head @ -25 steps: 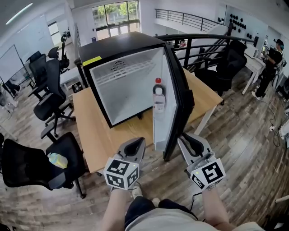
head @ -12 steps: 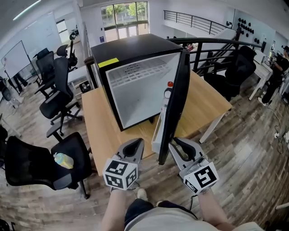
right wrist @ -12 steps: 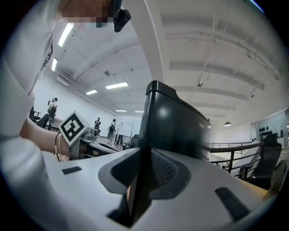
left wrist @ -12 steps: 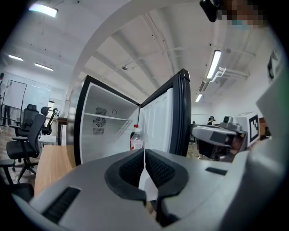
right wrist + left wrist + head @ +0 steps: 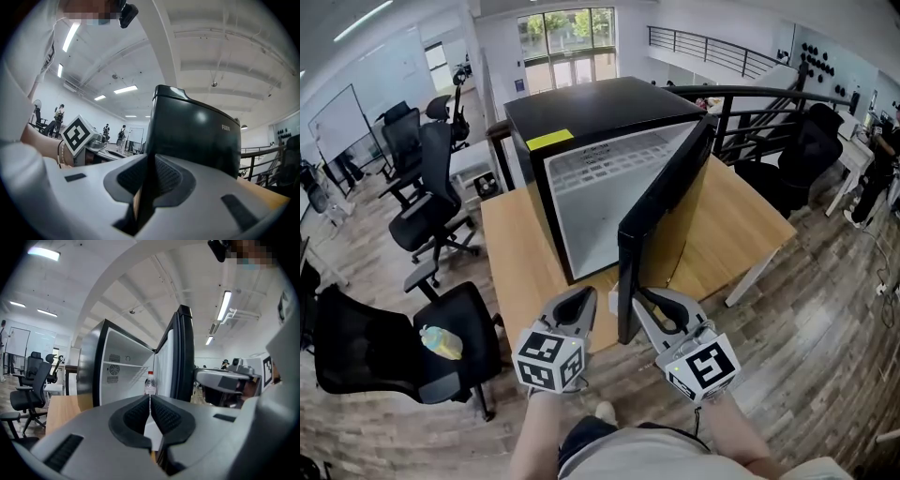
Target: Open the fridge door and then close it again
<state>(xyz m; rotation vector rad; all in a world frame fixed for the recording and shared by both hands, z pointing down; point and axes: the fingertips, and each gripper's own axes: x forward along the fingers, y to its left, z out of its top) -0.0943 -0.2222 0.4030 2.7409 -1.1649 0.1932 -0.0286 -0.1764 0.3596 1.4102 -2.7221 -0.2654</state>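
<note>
Fridge door is partway open, its free edge between the closing jaws of the right gripper. Opening looks done, shutting remains. Left gripper, just beside it, is pressed together and empty.

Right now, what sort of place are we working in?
Most likely an open-plan office or lab: black swivel chairs, a whiteboard at the left wall, and a wooden desk bearing the fridge.
</note>
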